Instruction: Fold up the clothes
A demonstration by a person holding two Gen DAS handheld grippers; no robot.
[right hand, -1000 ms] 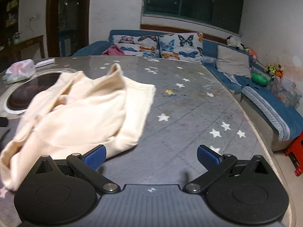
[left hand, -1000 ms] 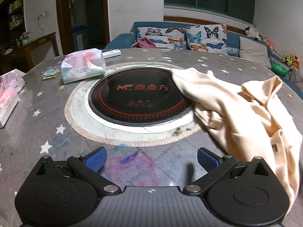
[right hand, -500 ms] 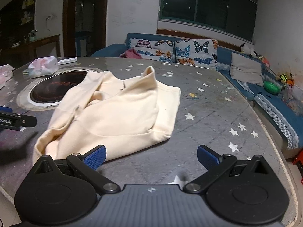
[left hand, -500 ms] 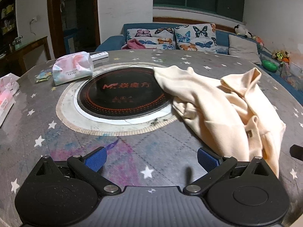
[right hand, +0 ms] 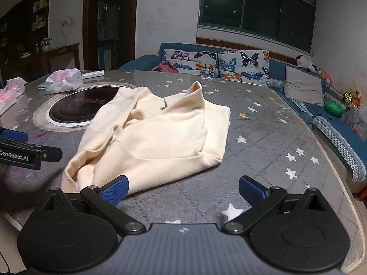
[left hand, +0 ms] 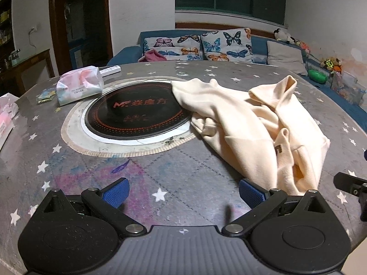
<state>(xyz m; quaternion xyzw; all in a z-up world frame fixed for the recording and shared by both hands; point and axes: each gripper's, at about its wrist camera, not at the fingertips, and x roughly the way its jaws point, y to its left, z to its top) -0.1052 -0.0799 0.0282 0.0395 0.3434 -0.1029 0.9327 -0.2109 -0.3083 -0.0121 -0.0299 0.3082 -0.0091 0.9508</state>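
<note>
Lying crumpled, unfolded, the cream sweatshirt (right hand: pixel 151 137) sits on the star-print table (right hand: pixel 263 151), at two o'clock from the induction hob (left hand: pixel 137 112). Left gripper (left hand: pixel 183 191) and right gripper (right hand: pixel 183 189) both gape wide, empty. Folding not begun.

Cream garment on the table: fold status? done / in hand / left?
Done: nothing visible. The cream garment lies crumpled on the star-print table, one edge over the black cooktop.
In hand: nothing. The left gripper and right gripper are both open and empty, near the garment's front edge.
Left: spread it flat, then make every fold.
</note>
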